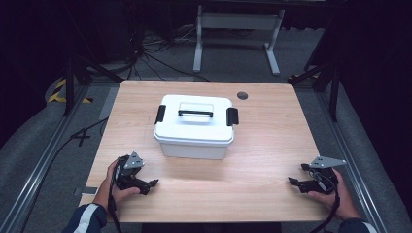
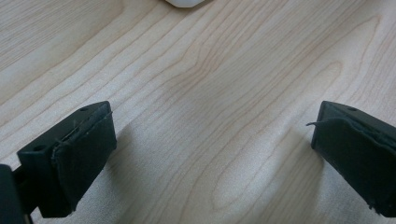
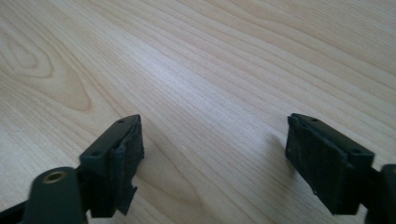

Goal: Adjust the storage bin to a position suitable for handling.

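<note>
A white plastic storage box (image 1: 195, 127) with a black handle and black side latches sits lid-down-shut in the middle of the wooden table (image 1: 272, 145). My left gripper (image 1: 148, 186) rests low at the near left, open, its jaws pointing right over bare wood (image 2: 210, 140). A white corner of the box (image 2: 186, 3) peeks in at the top of the left gripper view. My right gripper (image 1: 293, 182) lies at the near right, open, jaws pointing left, with only wood grain between them (image 3: 212, 154).
A dark round grommet (image 1: 242, 95) sits near the table's far edge. Beyond the table stand a white frame (image 1: 238, 29) and loose cables on the grey floor. Metal rails run along both sides of the table.
</note>
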A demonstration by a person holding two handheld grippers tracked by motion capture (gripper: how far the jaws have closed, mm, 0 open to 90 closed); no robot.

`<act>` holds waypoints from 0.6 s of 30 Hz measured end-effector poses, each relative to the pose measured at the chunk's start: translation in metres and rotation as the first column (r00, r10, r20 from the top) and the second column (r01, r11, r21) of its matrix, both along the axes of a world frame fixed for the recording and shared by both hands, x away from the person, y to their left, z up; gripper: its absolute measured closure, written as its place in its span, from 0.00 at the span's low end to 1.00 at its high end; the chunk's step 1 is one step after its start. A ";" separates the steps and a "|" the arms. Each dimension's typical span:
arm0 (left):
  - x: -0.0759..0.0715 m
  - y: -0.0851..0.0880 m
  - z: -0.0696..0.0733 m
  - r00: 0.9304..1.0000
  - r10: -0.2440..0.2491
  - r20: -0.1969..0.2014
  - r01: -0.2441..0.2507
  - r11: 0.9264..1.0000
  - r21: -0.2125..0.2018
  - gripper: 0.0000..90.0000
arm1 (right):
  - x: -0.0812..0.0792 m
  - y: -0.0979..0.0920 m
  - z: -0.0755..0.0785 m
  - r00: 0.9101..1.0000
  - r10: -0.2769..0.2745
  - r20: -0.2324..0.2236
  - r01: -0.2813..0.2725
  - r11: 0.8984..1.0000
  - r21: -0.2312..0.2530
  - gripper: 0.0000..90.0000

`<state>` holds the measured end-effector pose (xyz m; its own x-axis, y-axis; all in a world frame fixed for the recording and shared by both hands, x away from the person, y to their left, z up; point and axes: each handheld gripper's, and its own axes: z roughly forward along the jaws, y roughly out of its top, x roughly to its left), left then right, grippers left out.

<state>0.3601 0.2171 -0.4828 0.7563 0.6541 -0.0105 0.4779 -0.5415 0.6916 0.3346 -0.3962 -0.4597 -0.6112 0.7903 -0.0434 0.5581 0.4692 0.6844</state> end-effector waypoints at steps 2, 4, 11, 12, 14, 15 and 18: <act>0.000 0.000 0.000 1.000 0.001 -0.003 -0.001 1.000 -0.004 0.00 | 0.001 0.003 0.003 1.000 0.021 -0.002 -0.021 1.000 -0.021 0.32; 0.000 0.000 0.000 1.000 0.004 -0.004 -0.004 1.000 -0.006 0.00 | 0.002 0.004 0.005 1.000 0.031 -0.002 -0.031 0.999 -0.022 0.34; 0.000 0.000 0.000 1.000 0.001 -0.003 -0.001 1.000 -0.005 0.00 | 0.010 0.021 0.025 0.992 0.126 0.024 -0.125 0.991 -0.041 0.43; 0.000 0.000 0.000 1.000 0.003 -0.005 -0.003 1.000 -0.006 0.00 | 0.012 0.025 0.028 0.989 0.142 0.030 -0.140 0.989 -0.053 0.44; 0.000 0.000 0.000 1.000 0.002 -0.004 -0.002 1.000 -0.005 0.00 | 0.016 0.031 0.034 0.986 0.166 0.028 -0.164 0.985 -0.057 0.45; 0.000 0.000 0.000 1.000 0.002 -0.004 -0.002 1.000 -0.005 0.00 | 0.019 0.035 0.038 0.983 0.183 0.025 -0.181 0.981 -0.064 0.46; 0.000 0.000 0.000 1.000 0.001 -0.004 -0.002 1.000 -0.005 0.00 | 0.024 0.044 0.045 0.978 0.207 0.030 -0.204 0.976 -0.079 0.46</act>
<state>0.3599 0.2171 -0.4831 0.7553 0.6552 -0.0167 0.4813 -0.5372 0.6927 0.3589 -0.3520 -0.4149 -0.7570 0.6416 -0.1241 0.4185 0.6218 0.6620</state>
